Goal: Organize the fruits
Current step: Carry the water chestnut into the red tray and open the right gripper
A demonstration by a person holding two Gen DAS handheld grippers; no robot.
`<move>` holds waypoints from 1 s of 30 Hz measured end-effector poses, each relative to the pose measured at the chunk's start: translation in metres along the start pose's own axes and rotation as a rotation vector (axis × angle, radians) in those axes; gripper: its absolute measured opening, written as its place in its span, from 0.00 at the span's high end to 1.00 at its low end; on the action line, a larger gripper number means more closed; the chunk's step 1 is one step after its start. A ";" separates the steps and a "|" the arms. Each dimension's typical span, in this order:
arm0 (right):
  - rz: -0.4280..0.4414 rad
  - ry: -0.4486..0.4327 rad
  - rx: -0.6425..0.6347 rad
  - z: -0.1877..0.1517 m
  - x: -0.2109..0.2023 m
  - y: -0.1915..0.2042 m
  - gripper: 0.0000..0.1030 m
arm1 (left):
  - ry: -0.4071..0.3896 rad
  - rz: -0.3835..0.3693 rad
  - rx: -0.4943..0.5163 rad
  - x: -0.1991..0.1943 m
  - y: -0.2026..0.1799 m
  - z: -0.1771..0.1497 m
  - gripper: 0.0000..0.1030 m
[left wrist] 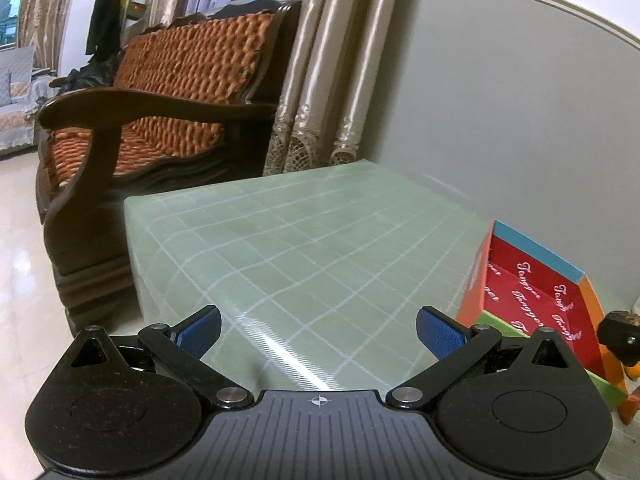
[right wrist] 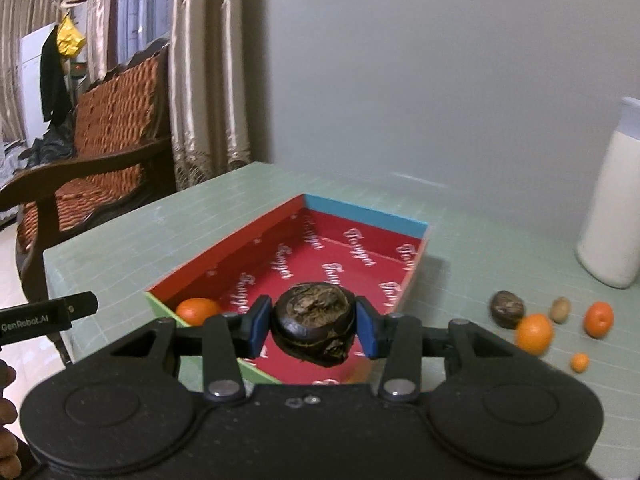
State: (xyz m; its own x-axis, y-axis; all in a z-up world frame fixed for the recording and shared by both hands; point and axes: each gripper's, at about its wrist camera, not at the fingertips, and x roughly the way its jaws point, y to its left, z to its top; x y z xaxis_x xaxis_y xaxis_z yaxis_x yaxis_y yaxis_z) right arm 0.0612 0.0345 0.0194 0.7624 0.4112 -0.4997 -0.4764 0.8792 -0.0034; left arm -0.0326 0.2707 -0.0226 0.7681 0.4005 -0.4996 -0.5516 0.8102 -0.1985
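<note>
Right tongs clamped on dark wrinkled fruit, long axis 3-to-9 o'clock, above red box, left tongs wide open, empty.

I see a dark wrinkled fruit over the red box; one orange lies inside at its 8 o'clock corner.

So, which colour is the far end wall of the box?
Light blue; the far wall of the box shows best in the right wrist view.
</note>
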 end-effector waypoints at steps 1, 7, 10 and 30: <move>0.006 0.006 -0.002 0.000 0.004 0.002 0.58 | 0.000 0.003 -0.002 0.000 0.002 0.000 0.00; 0.014 0.035 -0.019 0.004 0.020 0.013 0.58 | 0.012 0.012 -0.041 0.004 0.013 0.000 0.00; 0.017 0.056 -0.027 0.002 0.029 0.018 0.58 | 0.017 0.006 -0.052 0.005 0.014 0.001 0.00; 0.039 0.020 0.007 -0.001 0.023 0.013 0.34 | 0.014 -0.008 -0.028 0.004 0.001 -0.002 0.00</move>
State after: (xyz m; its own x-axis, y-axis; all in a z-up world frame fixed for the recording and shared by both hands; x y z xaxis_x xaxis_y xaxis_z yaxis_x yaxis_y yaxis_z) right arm 0.0718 0.0552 0.0070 0.7345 0.4401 -0.5166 -0.5023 0.8644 0.0224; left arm -0.0306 0.2723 -0.0261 0.7679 0.3878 -0.5099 -0.5546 0.8008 -0.2262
